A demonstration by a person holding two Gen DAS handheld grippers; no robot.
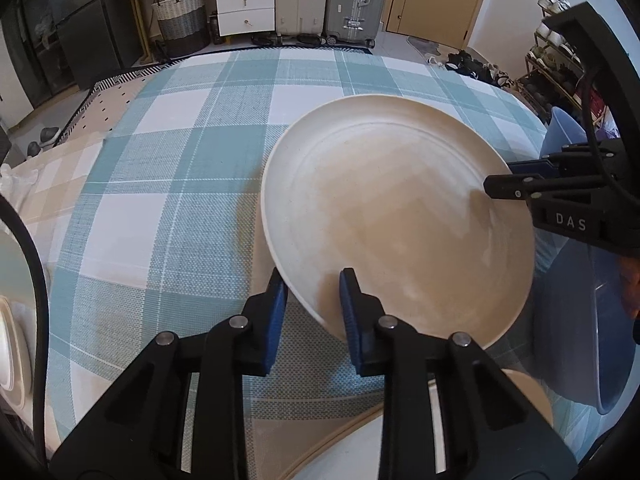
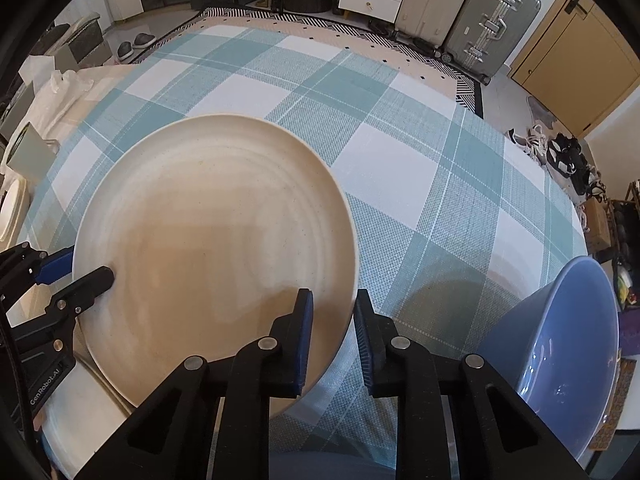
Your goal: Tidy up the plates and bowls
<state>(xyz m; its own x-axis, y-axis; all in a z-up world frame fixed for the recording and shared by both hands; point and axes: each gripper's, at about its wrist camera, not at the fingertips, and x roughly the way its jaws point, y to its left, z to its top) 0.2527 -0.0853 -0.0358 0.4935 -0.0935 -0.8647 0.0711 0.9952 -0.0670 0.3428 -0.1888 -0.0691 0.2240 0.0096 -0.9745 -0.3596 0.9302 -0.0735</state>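
Plate (image 1: 396, 216), cream-white, round, large, with a low upturned rim and faint concentric rings on its face; glaze is matte with fine dark specks and a warmer tan cast toward the centre. It sits tilted over the teal-and-white checked tablecloth (image 1: 160, 184), held at two opposite edges.

Left gripper (image 1: 314, 304): black frame, blue pads. Jaws closed on the plate's near rim, one pad on the upper face, the other under the edge. Seen from the right wrist camera, the same gripper (image 2: 76, 270) pinches the plate's left edge, black finger on top, blue pad beneath.

Right gripper (image 2: 332, 328): jaws closed on the plate's right rim, left pad lying on the face, right pad outside the edge. From the left wrist camera it (image 1: 508, 178) comes in from the right and clamps the far right rim.

Second pale plate (image 1: 360, 452) lies below the held one, near the lower frame edge; whether the two touch cannot be told.

Blue bowl (image 2: 568, 344), glossy, deep, stands on the cloth to the right of the plate, apart from it.

Background: white drawers (image 1: 244, 0), woven basket (image 1: 180, 12), silver suitcase (image 2: 492, 20), shoes (image 2: 568, 160) on the floor.
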